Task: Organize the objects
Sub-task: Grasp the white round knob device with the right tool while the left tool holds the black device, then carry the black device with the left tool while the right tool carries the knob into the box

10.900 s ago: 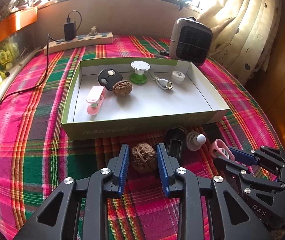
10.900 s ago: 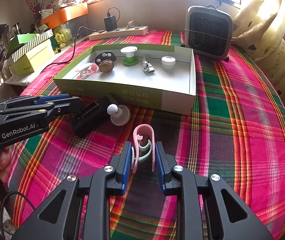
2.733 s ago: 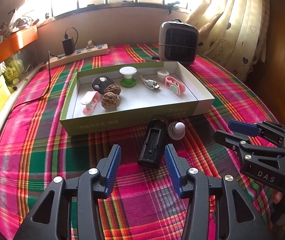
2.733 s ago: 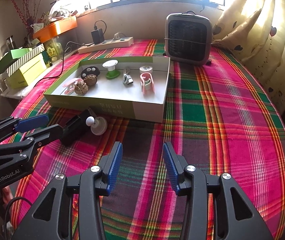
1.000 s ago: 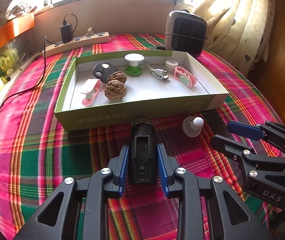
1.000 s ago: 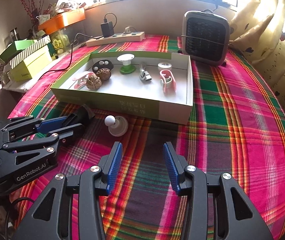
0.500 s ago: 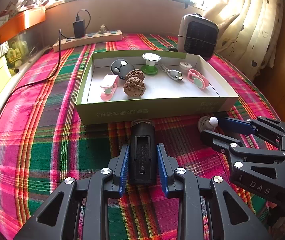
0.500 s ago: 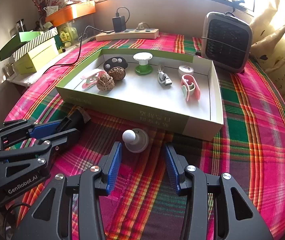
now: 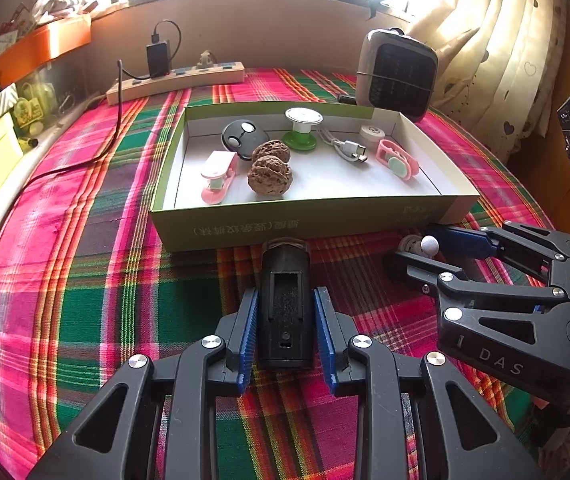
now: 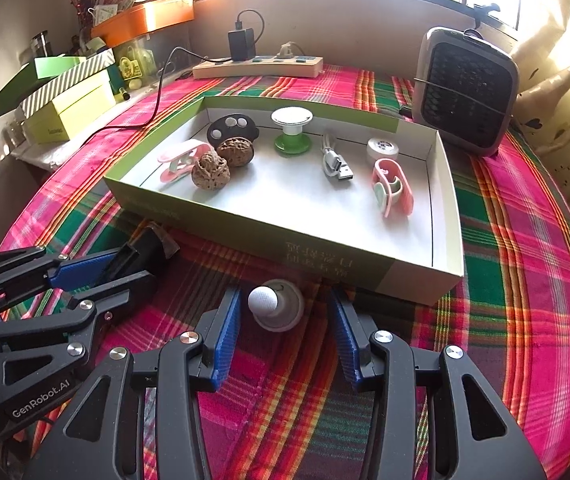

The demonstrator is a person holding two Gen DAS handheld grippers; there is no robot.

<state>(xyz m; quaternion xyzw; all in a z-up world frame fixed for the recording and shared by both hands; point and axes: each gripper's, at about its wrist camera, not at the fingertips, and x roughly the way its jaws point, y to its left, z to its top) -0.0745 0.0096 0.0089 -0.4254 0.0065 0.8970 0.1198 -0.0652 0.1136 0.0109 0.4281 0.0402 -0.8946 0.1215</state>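
Note:
A black oblong device (image 9: 285,300) lies lengthwise between the blue pads of my left gripper (image 9: 285,294), which is shut on it just before the front wall of the green box (image 9: 305,220). In the right wrist view the same device (image 10: 153,242) and left gripper (image 10: 121,268) show at the left. My right gripper (image 10: 284,296) stands open around a small white knob on a round base (image 10: 277,308), its pads clear of it on both sides. From the left wrist view, the knob (image 9: 429,245) sits between the right gripper's fingers (image 9: 461,240).
The box (image 10: 447,200) holds two walnuts (image 10: 211,170), pink clips (image 10: 391,188), a black fob, a green spool, a USB cable and a white disc. A heater (image 10: 469,92) stands behind it, a power strip (image 10: 257,66) at the back and cardboard boxes (image 10: 69,108) at the left.
My right gripper has come forward to the white knob and now straddles it. The left gripper keeps its hold on the black device. Before that, a walnut and a pink clip went into the box.

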